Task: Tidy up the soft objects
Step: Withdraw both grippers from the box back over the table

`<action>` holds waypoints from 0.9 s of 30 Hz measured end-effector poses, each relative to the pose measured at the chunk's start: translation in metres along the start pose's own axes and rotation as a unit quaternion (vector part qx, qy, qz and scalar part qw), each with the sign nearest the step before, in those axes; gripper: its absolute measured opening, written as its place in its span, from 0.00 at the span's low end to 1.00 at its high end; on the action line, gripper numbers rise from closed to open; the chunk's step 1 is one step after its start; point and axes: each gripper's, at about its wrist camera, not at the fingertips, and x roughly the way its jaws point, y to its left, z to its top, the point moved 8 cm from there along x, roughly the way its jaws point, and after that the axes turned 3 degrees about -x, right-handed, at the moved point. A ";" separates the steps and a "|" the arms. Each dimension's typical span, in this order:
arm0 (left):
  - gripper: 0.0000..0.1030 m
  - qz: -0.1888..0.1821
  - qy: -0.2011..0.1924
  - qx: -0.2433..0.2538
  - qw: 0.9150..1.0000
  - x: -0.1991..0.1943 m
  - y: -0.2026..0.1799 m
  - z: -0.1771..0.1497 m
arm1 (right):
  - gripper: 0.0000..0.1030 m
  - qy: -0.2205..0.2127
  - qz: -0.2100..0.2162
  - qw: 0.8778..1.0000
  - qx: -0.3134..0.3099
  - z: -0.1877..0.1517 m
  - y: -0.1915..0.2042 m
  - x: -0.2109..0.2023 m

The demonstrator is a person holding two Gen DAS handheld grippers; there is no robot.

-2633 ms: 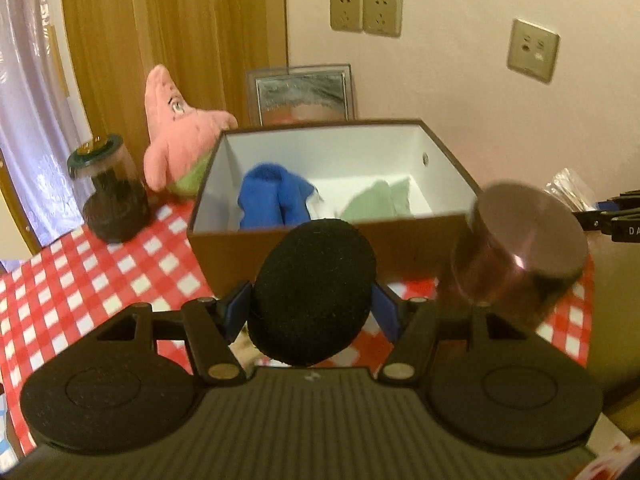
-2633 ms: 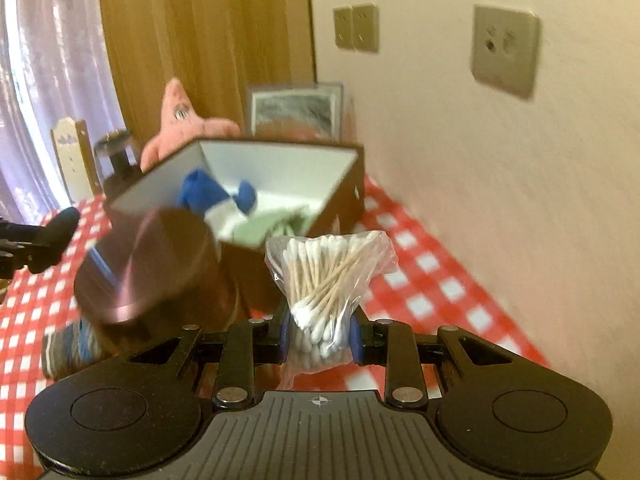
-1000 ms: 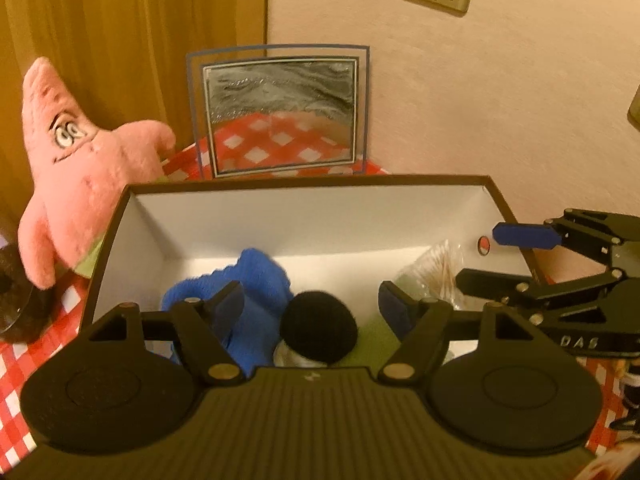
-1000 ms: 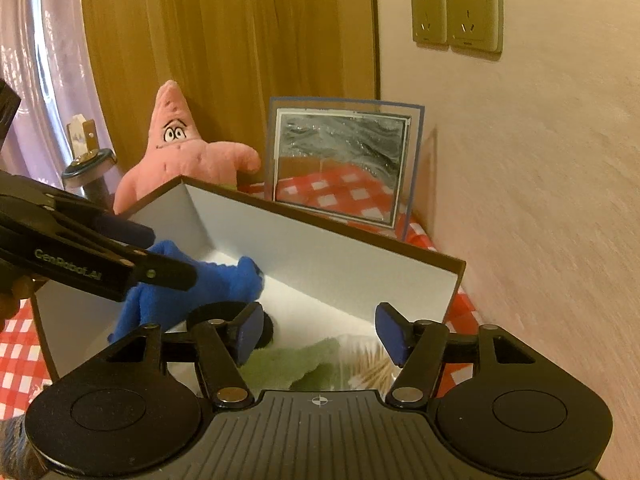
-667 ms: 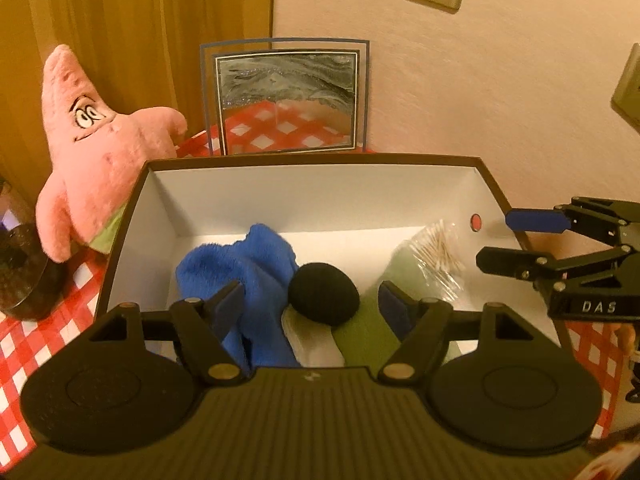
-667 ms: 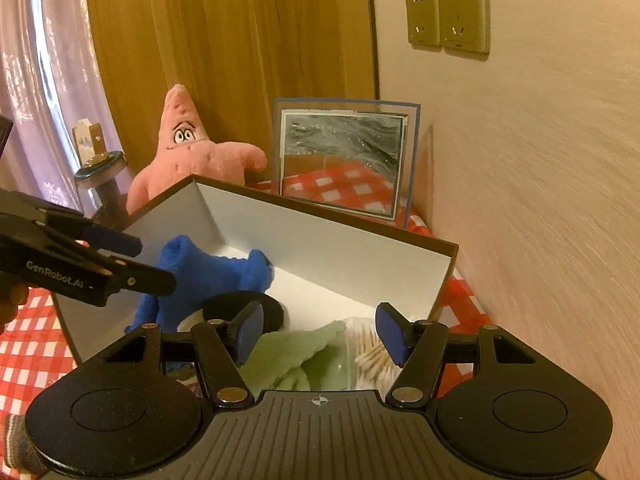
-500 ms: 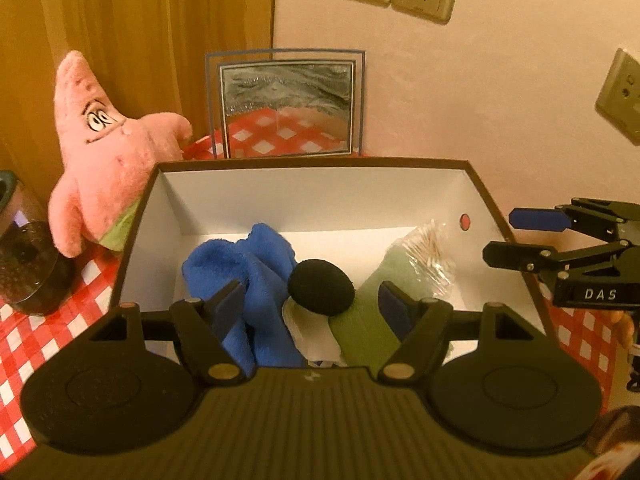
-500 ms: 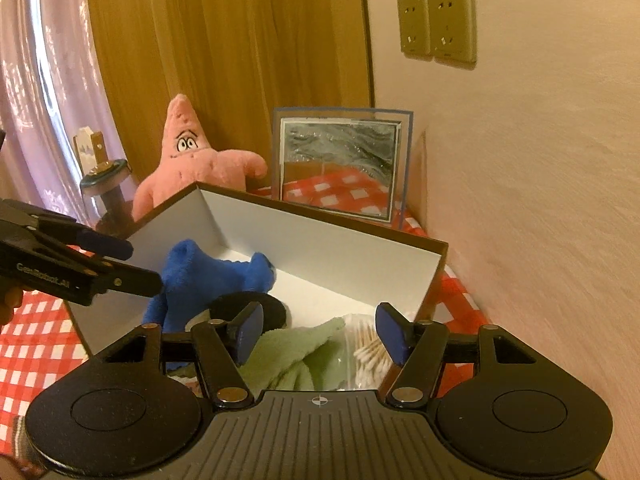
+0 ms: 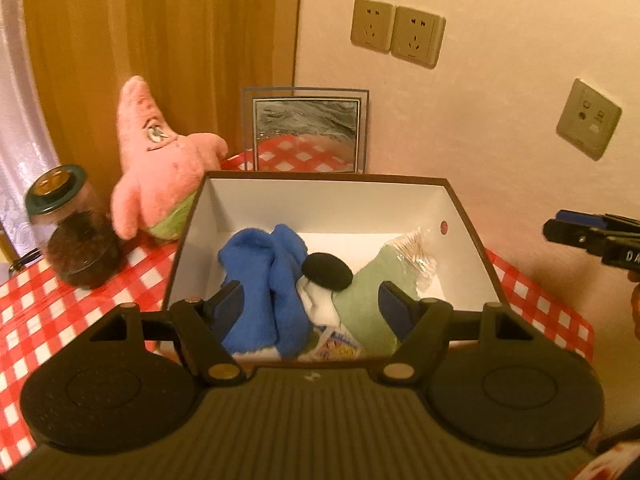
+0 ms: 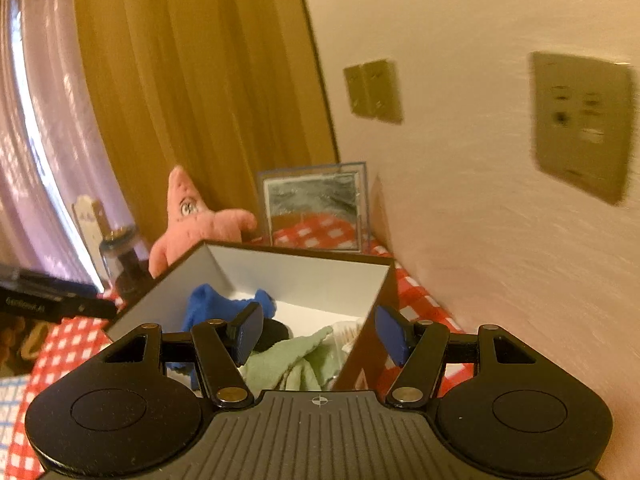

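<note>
Over at the left edge of the red-checked tablecloth (image 9: 36,312) stands a dark jar (image 9: 74,236) with a green lid, and just beside it a pink starfish plush (image 9: 160,168) leans back toward the curtain (image 9: 160,40). Next comes the brown box (image 9: 466,216) with its white inside, open at the top, and the soft things lie in it side by side: a blue fleecy cloth (image 9: 264,276) at the left, a black foam pad (image 9: 326,271) resting on a white cloth (image 9: 318,304) in the middle, a pale green cloth (image 9: 360,292) to the right of that, and a clear bag of cotton swabs (image 9: 416,256) against the right wall. The left gripper (image 9: 310,304) hangs above the box's near edge with its jaws spread wide and nothing between the pads; the blue cloth and the foam pad lie below and beyond its fingertips, apart from them. Behind the box a framed mirror (image 9: 306,136) leans on the wall under the sockets (image 9: 396,36). Further right, the right gripper (image 10: 318,334) is also parted and empty, poised over the box's right-hand corner, the green cloth and swabs below it inside the box, not touched. From the left camera its dark fingers (image 9: 580,234) show at the right border, clear of the box.
</note>
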 end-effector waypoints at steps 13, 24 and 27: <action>0.70 0.023 -0.019 -0.013 0.999 -0.087 0.015 -0.055 | 0.61 -0.006 -0.005 0.999 0.043 -0.030 0.025 -0.075; 0.70 0.054 -0.015 -0.033 0.998 -0.133 0.041 -0.104 | 0.61 0.007 -0.001 0.997 0.072 -0.073 0.054 -0.121; 0.70 0.059 -0.011 -0.041 0.997 -0.141 0.048 -0.117 | 0.61 0.016 0.003 0.997 0.073 -0.084 0.064 -0.127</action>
